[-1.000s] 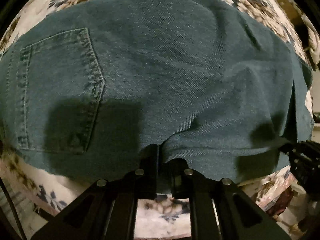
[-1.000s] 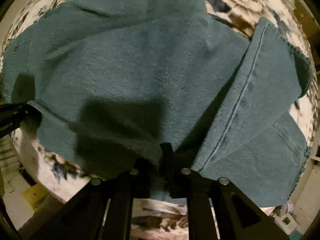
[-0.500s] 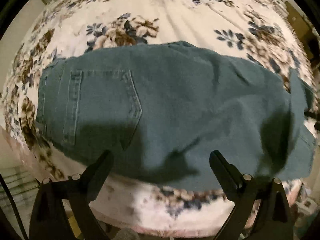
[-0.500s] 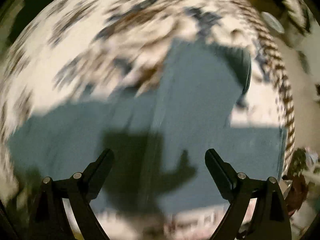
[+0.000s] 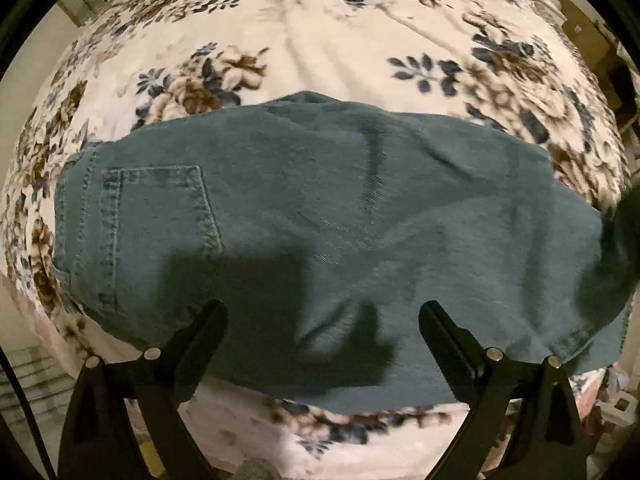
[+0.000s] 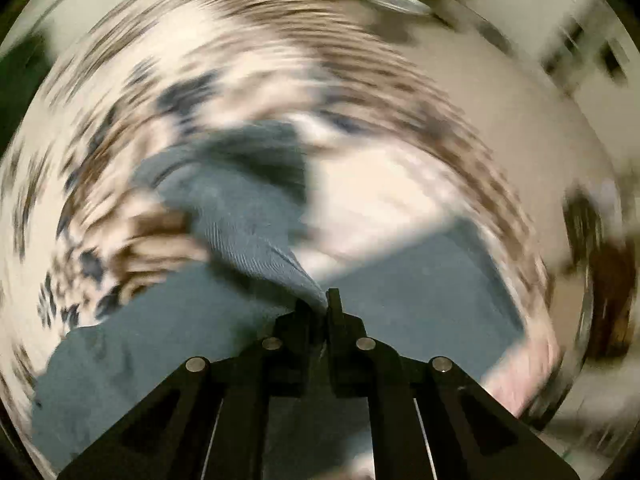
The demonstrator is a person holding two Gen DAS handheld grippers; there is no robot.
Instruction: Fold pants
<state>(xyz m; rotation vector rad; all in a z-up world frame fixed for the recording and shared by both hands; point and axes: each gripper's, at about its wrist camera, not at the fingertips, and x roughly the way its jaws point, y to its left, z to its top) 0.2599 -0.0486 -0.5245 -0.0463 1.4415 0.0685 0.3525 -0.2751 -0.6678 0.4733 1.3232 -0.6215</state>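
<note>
The pants [image 5: 320,232] lie folded on the floral bedspread [image 5: 340,40], long axis crosswise beneath the spread, empty left gripper [image 5: 322,316]. The right gripper [image 6: 322,300] is nearer the work, apparently pinching a raised fabric edge; blur obscures which.

blur: bedspread [image 6: 224,92], room | cut off: pants [image 5: 616,280] right edge
</note>
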